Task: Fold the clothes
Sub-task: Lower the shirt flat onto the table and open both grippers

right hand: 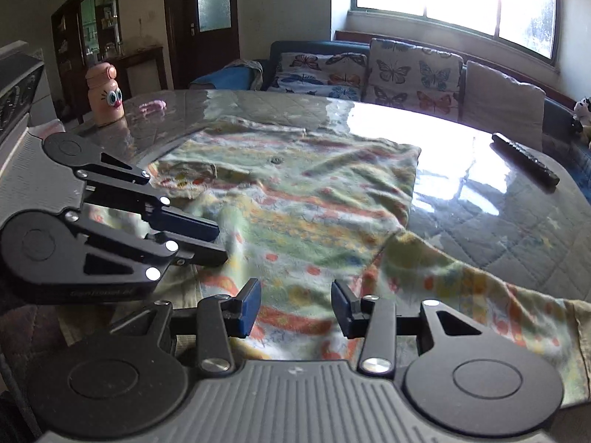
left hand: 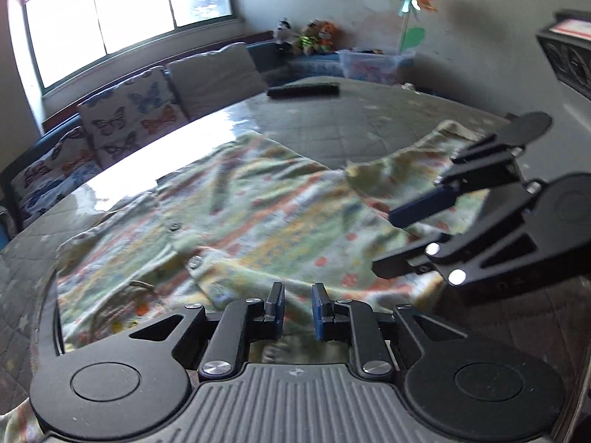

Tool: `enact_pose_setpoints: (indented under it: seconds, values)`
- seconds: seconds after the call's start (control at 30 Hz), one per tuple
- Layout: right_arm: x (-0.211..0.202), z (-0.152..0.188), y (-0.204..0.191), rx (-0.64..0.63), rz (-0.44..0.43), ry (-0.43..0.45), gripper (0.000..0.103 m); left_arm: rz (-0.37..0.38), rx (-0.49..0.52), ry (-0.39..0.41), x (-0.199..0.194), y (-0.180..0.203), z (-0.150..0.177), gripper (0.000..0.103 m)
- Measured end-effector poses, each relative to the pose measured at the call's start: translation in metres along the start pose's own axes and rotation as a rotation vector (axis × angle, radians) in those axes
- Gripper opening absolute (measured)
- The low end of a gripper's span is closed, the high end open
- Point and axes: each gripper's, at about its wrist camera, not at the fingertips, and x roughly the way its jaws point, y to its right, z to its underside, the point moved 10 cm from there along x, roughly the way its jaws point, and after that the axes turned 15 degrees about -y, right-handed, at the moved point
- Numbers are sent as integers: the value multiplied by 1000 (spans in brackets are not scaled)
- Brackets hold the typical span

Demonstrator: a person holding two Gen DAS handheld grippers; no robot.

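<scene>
A pale green children's shirt [left hand: 236,214] with an orange and yellow print lies spread flat on the glass-topped table, buttons up, one sleeve stretched to the right [right hand: 480,295]. My left gripper [left hand: 298,304] hovers over the shirt's near hem with a narrow gap between its blue pads, nothing held. It also shows at the left of the right wrist view [right hand: 218,241]. My right gripper [right hand: 295,304] is open and empty above the shirt's near edge. It also shows in the left wrist view [left hand: 384,241], over the sleeve side.
A black remote [left hand: 303,90] lies at the table's far side [right hand: 524,164]. A pink bottle with a cartoon face [right hand: 105,94] stands at the far left corner. A sofa with butterfly cushions [right hand: 369,70] runs behind the table under the window.
</scene>
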Motion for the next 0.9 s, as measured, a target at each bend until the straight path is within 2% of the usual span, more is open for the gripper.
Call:
enact_pose_setpoints:
  seconds: [0.1,0.27,0.33,0.4,0.63,0.73,0.83,0.9]
  values:
    - [-3,5,8,29,4,4,42,-16,57,6,2,10,7,17]
    - [-7,14,21,79,9,10,42,-2,52,3,2,9,8,17]
    - [-14,17,41,163,17,29,42,-2,49,2,2,8,7,17]
    - [-19,21,59,220,52,41,42,-1,46,2,2,8,7,17]
    - [-34,57,161,426,301,37,42,0,44,3,1,9,7,17]
    - [-40,72,194,497,372,34,42,-3,47,4,1,10,7,18]
    - [-43,83,210,555,380,40,42,-10,45,6,-1,8,5,26]
    - [-46,90,220,593,386,44,42,-15,45,19,-6,8,2,26]
